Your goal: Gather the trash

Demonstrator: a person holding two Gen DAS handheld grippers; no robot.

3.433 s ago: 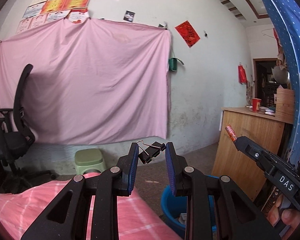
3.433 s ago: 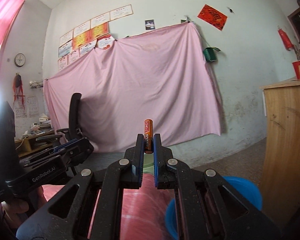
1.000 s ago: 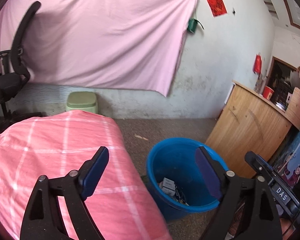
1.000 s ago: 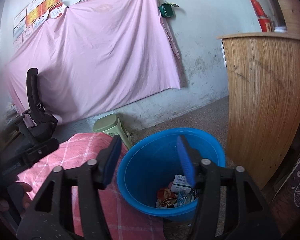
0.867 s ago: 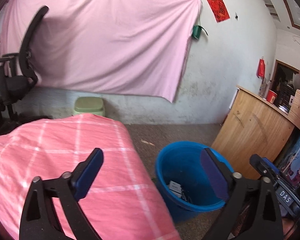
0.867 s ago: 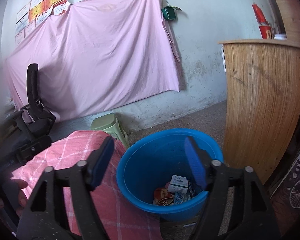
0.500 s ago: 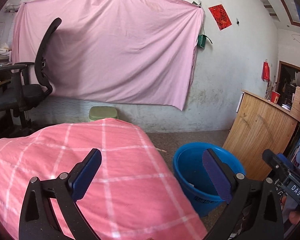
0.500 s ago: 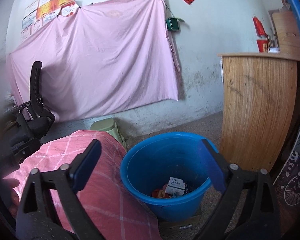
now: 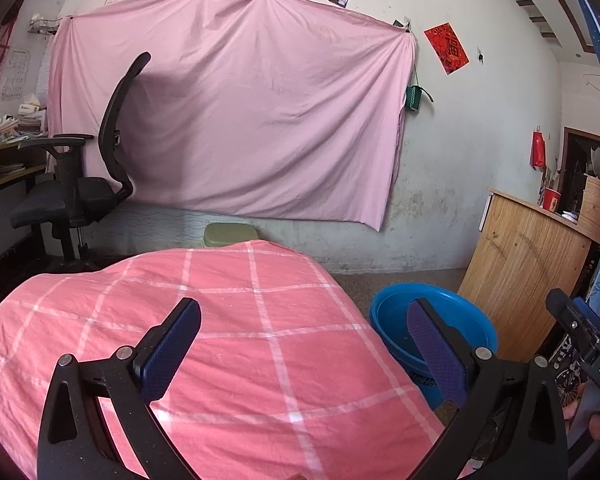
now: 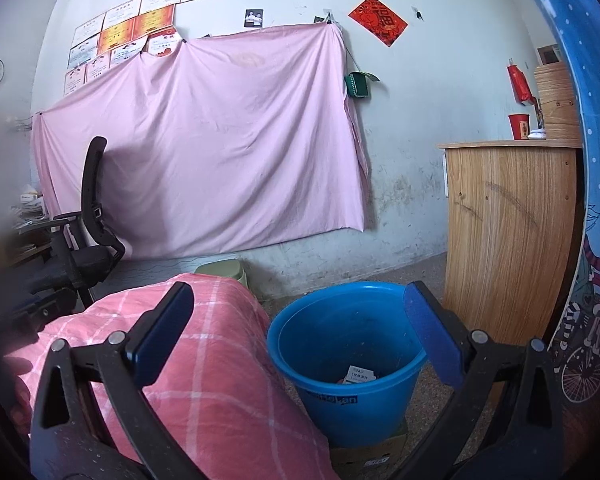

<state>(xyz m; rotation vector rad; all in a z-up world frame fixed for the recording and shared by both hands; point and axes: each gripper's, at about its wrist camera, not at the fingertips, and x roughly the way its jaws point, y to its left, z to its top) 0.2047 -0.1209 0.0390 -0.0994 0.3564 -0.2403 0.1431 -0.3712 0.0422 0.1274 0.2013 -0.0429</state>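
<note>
Gaping empty — left tool [image 9: 304, 344], right tool [image 10: 300, 330] — beside bucket [image 10: 316, 364].

Left gripper [image 9: 303, 344]: jaws spread wide after just opening, nothing between pads, pointing slightly downward. Right gripper [image 10: 298, 334]: jaws wide too, just opened, empty, tilted slightly down. Fingertips of hand [image 9: 596, 424] visible right of left gripper.

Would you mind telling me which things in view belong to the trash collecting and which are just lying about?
Job in hand:
- blue bucket, with trash at its bottom
- left gripper, open, empty
- right gripper, open, empty

Just about:
- checked pink cloth
- office chair
- green stool
- wooden counter
- red cup
</note>
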